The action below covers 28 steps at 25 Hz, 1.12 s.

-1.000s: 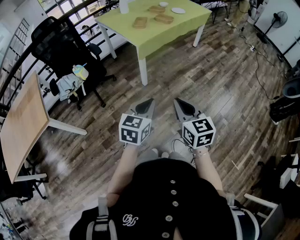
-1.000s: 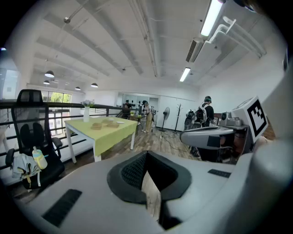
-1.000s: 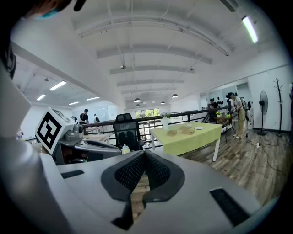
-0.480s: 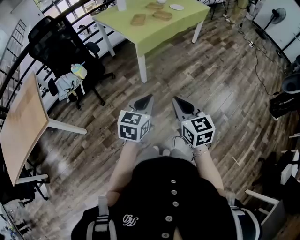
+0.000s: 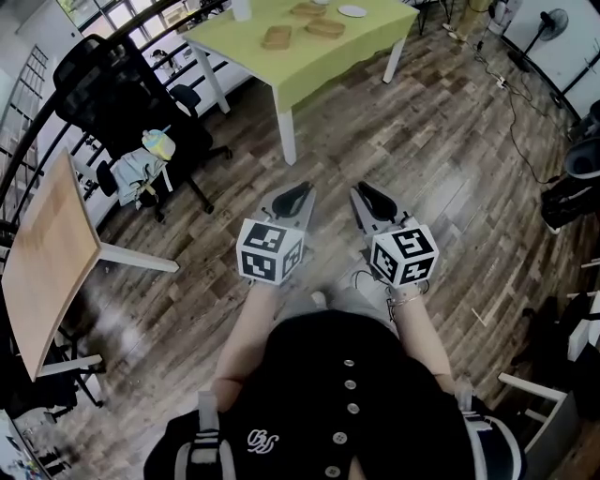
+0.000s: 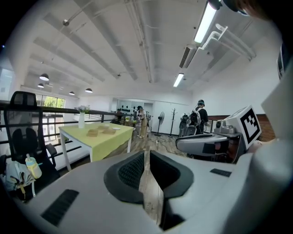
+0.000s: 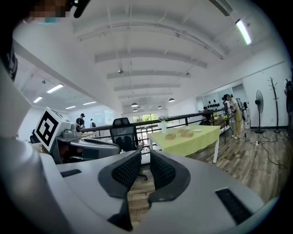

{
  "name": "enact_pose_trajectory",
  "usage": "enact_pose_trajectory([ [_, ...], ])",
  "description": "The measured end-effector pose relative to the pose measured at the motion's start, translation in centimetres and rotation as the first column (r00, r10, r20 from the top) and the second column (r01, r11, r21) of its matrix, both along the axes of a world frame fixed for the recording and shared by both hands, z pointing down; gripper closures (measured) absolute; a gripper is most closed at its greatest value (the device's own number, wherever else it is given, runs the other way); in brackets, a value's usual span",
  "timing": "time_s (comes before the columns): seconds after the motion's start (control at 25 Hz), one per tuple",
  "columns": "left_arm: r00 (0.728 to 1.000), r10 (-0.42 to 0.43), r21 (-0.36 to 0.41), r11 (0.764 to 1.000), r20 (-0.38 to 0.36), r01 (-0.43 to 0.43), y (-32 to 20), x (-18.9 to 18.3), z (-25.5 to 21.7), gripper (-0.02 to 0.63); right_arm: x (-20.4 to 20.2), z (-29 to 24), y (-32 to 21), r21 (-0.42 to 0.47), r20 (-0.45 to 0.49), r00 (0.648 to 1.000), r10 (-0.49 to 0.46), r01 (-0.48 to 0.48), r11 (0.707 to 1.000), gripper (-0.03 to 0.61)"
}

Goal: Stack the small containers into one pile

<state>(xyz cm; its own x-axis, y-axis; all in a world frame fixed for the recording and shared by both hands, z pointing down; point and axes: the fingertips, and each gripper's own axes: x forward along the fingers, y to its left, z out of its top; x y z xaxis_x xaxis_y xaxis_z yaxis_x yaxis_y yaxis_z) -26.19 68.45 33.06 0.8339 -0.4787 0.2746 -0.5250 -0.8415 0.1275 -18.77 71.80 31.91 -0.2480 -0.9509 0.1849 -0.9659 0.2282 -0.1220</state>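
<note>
Three small containers [image 5: 277,37] flat on green table [image 5: 319,70]; left gripper [image 5: 294,194] and right gripper [image 5: 369,196] empty, jaws opening

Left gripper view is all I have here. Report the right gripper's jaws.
Observer: The right gripper holds nothing. Its jaws are opening, and only floor shows between them.
Operator: Count the containers for me.
Observer: Three small containers sit unstacked on the green table, beside a white plate.
Operator: Place the right gripper against that table.
Observer: In the head view it hangs over bare wooden floor, well short of the table.
</note>
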Motion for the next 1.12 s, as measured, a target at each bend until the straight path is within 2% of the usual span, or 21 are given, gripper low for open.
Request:
enact_pose_trajectory([
  [0.24,1.0,0.01,-0.043,0.999,0.011,-0.009,-0.4,-0.3,1.3,0.505,-0.7,0.5,-0.2,0.006,0.023,0.998,0.054,-0.054,0.999,0.471],
  [0.56,1.0,0.005,-0.074,0.997,0.012,-0.004,-3.3,0.8,2.8,0.483,-1.0,1.8,-3.5,-0.016,0.018,1.0,0.0,0.0,1.0,0.469],
  [0.92,0.999,-0.022,-0.11,0.994,0.032,0.026,-11.3,4.9,4.3,0.468,5.1,2.5,-12.0,-0.029,0.02,1.0,-0.008,0.009,1.0,0.469],
  [1.12,0.997,-0.069,-0.097,0.993,0.038,0.072,-16.7,7.1,3.4,0.468,7.9,2.2,-18.0,-0.03,0.016,0.998,-0.057,0.058,0.998,0.469],
])
